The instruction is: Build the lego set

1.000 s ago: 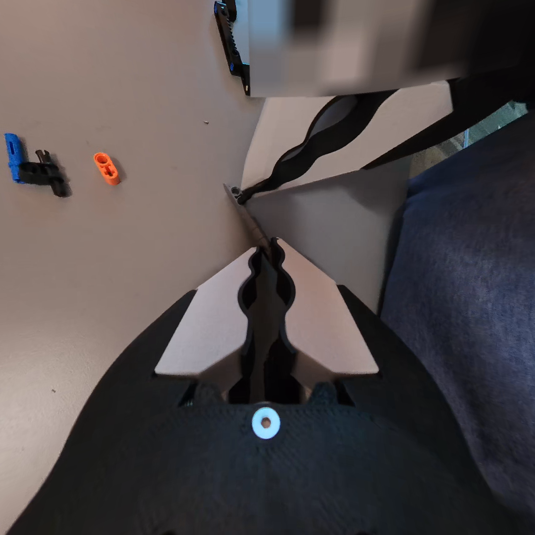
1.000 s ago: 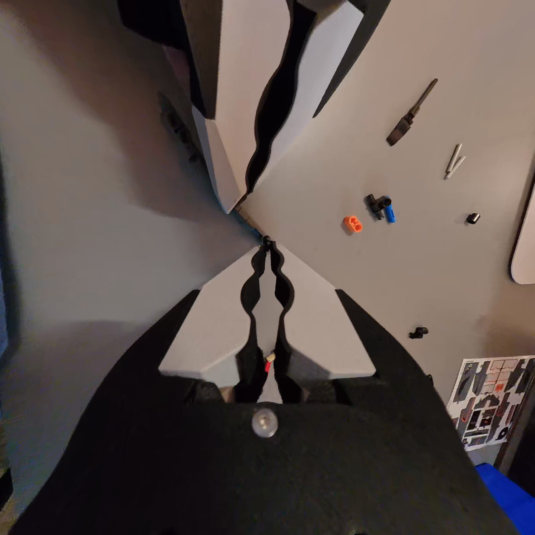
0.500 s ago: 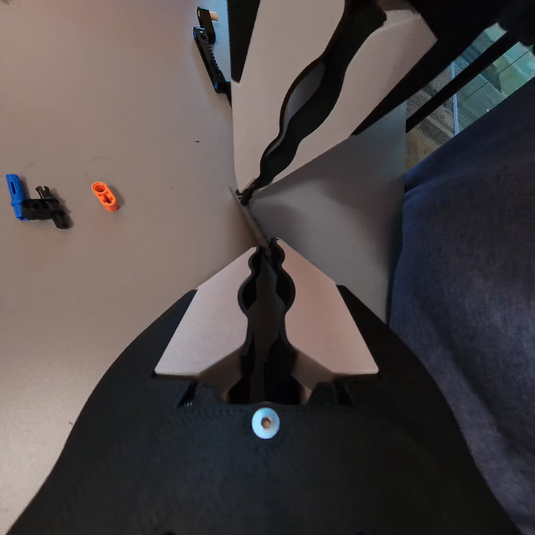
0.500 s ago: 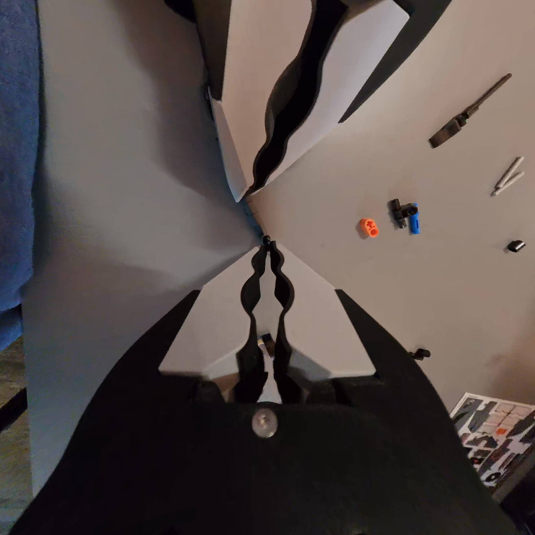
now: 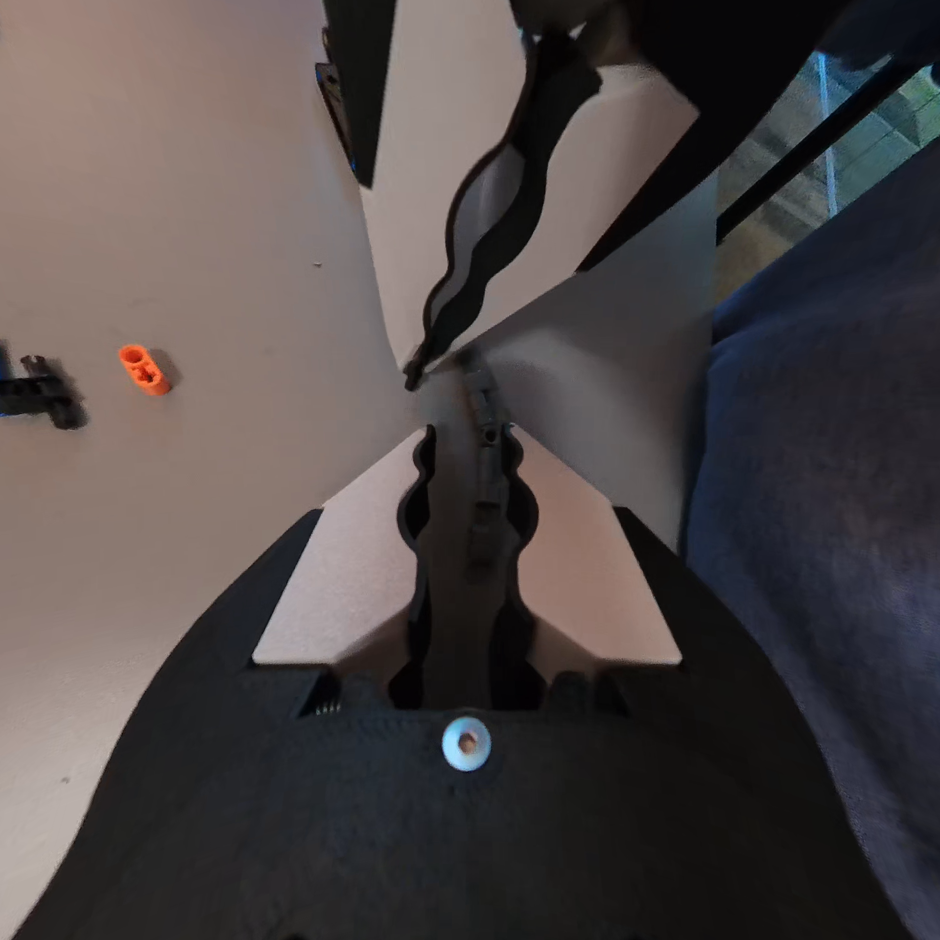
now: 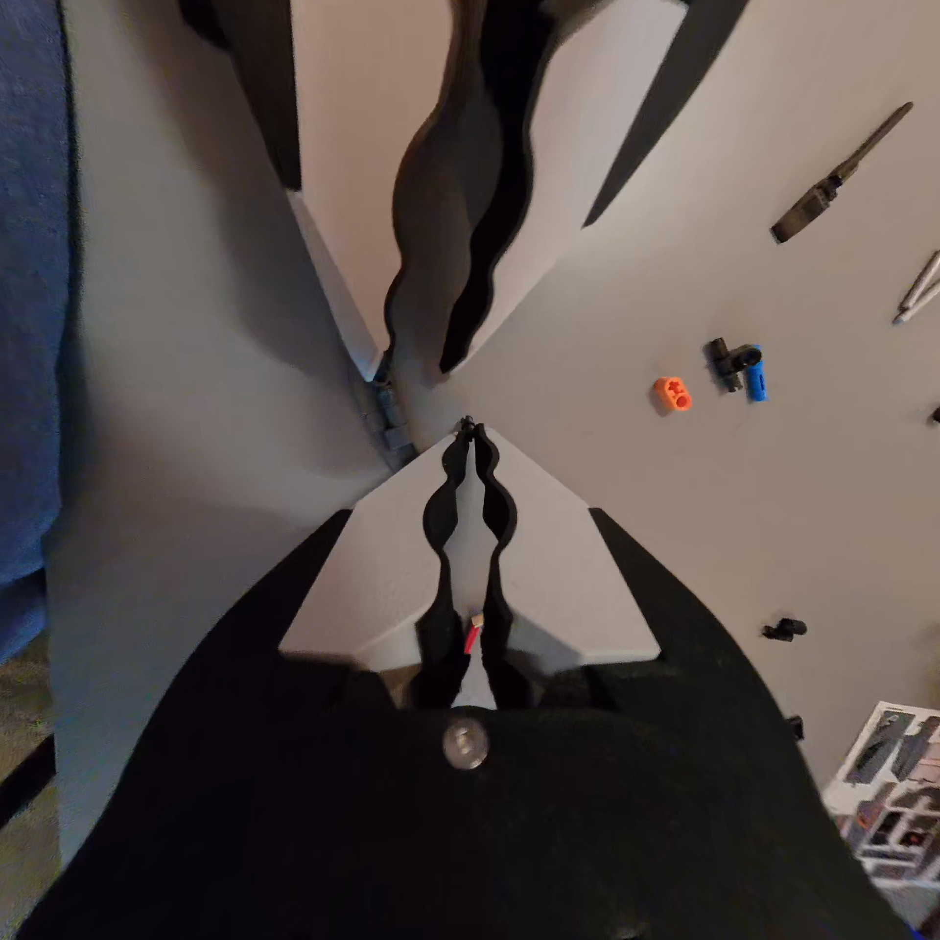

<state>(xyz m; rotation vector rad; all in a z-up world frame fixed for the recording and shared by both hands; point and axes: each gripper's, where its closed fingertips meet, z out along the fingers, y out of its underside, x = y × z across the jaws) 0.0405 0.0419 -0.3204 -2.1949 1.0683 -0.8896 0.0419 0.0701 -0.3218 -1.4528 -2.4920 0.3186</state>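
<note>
My left gripper is open above the table edge. A long dark grey lego piece sits loose between its jaws, close to the right finger; I cannot tell whether it rests on the table. It also shows in the right wrist view, below the left gripper. My right gripper is shut on a tiny black pin at its tips. Seen from the left wrist view, the right gripper points down at the grey piece's far end, a small gap apart.
On the beige table lie an orange connector, a black-and-blue connector, a long dark piece, light grey rods, a black pin and an instruction sheet. A person's blue clothing is beyond the table edge. The tips of both grippers are at nearly the same place.
My left gripper has opened and let go of the grey piece. The right gripper's tip, which met that piece's end, now stands slightly apart from it, still shut on the pin.
</note>
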